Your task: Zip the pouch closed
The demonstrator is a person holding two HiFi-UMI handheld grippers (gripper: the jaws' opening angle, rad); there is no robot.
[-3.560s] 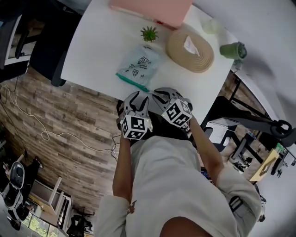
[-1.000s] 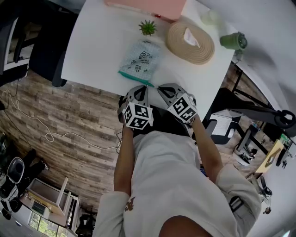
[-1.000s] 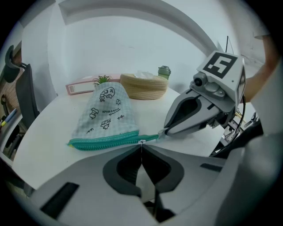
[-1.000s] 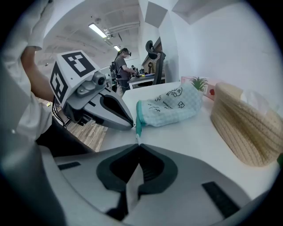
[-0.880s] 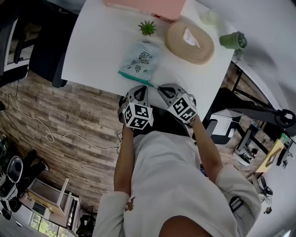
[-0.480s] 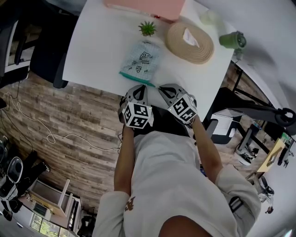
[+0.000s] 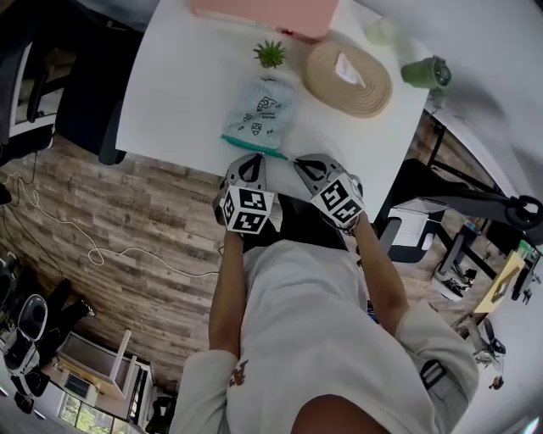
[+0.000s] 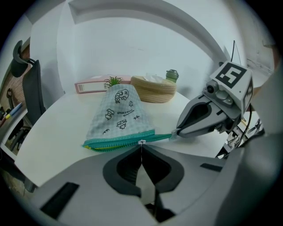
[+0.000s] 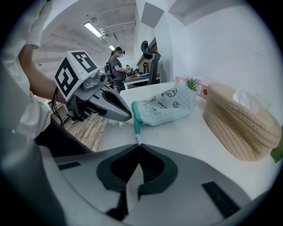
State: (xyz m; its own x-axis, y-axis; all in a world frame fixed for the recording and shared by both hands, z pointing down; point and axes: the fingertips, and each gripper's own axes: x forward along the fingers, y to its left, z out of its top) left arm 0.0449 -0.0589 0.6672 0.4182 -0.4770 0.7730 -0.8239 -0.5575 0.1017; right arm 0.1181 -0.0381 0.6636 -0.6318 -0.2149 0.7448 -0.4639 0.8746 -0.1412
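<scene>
My left gripper (image 8: 141,146) is closed tight, its jaws pinching the small silver pull (image 8: 141,142) of the zipper (image 8: 116,142). The pull sits right at my fingertips, about midway along the teal zipper line. My right gripper (image 9: 138,144) is closed as well, clamped on the loose teal tape end (image 9: 136,129) that sticks out past the pouch's corner. The tape runs straight from that corner into my right jaws.

The pouch (image 7: 259,105) lies flat on the white table (image 7: 170,76), just ahead of both grippers. Its zipper edge faces me and its pale checked body with little drawings stretches away. To the left of my left jaws a yellowish edge shows under the teal teeth. To the right, the zipper runs as one thin teal line over to my right gripper's tip. The two grippers sit close side by side at the near table edge, both pointing down and forward at the zipper.

Beyond the pouch's far end stands a small plant (image 7: 271,53), with a pink folder (image 7: 263,13) behind it. A woven basket (image 7: 349,79) is ahead and to the right of my right gripper, and a green cup (image 7: 425,73) stands further right.
</scene>
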